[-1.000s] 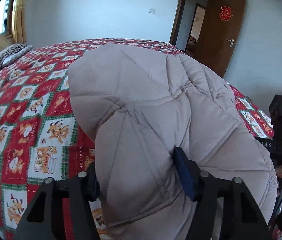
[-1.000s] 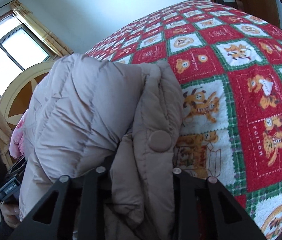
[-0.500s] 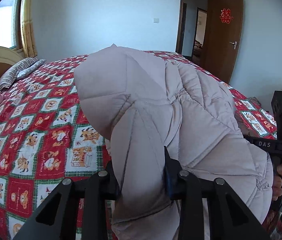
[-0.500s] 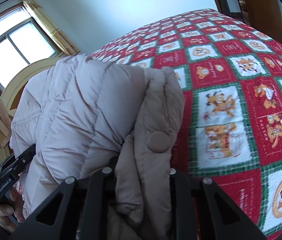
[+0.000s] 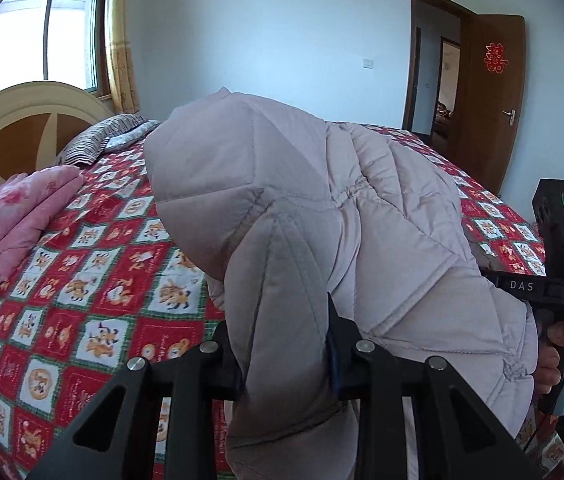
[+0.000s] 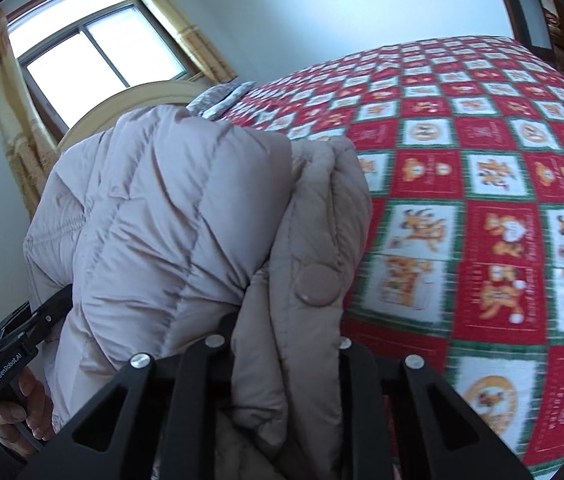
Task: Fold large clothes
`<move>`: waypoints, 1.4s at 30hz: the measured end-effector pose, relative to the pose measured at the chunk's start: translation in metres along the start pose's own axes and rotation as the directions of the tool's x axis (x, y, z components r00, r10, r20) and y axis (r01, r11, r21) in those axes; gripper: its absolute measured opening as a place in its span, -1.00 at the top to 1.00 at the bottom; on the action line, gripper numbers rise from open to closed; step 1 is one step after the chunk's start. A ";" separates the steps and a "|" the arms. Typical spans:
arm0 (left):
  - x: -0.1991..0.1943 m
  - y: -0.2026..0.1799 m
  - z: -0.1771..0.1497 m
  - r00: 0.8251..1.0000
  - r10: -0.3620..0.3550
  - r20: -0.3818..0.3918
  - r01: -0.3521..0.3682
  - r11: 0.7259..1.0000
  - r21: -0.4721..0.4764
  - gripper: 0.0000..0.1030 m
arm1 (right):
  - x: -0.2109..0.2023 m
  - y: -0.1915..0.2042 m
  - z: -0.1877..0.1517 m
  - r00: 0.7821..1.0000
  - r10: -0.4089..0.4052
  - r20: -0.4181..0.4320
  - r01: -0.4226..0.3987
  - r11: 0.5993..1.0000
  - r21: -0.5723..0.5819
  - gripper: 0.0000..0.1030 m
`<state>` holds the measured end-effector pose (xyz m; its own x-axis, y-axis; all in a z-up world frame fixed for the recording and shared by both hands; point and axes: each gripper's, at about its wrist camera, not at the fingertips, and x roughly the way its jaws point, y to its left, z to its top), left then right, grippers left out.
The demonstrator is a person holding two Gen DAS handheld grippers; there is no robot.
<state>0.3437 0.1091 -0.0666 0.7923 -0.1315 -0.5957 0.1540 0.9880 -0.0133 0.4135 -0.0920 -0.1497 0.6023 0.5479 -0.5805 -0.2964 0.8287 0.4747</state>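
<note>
A pale pink-beige quilted puffer jacket [image 5: 301, 208] is held up over the red patterned bed. My left gripper [image 5: 282, 344] is shut on a thick fold of the jacket. My right gripper [image 6: 285, 344] is shut on the jacket's front edge [image 6: 313, 240], just below a round snap button [image 6: 317, 283]. The jacket bulges up between the two grippers and hides the fingertips of both. The right gripper's handle [image 5: 553, 280] shows at the right of the left wrist view, and the left gripper's handle [image 6: 10, 360] at the left of the right wrist view.
The bed [image 5: 82, 300] has a red, green and white cartoon quilt. A folded pink blanket [image 5: 14, 216] and a striped pillow [image 5: 98, 140] lie near the headboard [image 5: 22, 128]. A window [image 6: 94, 56] is behind it. A brown door [image 5: 493, 100] stands open at the right.
Both grippers have risen and tilted up with the jacket, so the headboard, window and pink blanket came into view. The left jaws closed further onto the fold.
</note>
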 end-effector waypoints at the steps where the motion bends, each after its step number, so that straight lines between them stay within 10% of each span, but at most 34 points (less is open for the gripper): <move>1: -0.003 0.006 -0.003 1.000 0.009 0.001 -0.009 1.000 -0.006 0.39 | 0.005 0.006 0.000 1.000 0.008 -0.007 -0.008 1.000 -0.007 0.58; 25: -0.001 0.098 -0.059 0.993 0.105 -0.049 -0.109 0.990 -0.089 0.36 | 0.087 0.071 -0.016 0.989 0.043 -0.143 -0.055 0.995 -0.084 0.58; 34: 0.010 0.107 -0.077 0.974 0.223 -0.045 -0.225 0.973 -0.056 -0.64 | 0.105 0.070 -0.020 0.983 0.014 -0.181 -0.029 0.996 -0.080 0.53; 42: 0.005 0.109 -0.082 0.971 0.236 -0.042 -0.239 0.969 -0.069 -0.70 | 0.106 0.070 -0.022 0.983 -0.026 -0.183 0.011 0.996 -0.084 0.43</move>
<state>0.3164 0.2230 -0.1367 0.7810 0.1093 -0.6149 -0.0806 0.9940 0.0744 0.4408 0.0267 -0.1926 0.4644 0.5378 -0.7036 -0.3509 0.8412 0.4114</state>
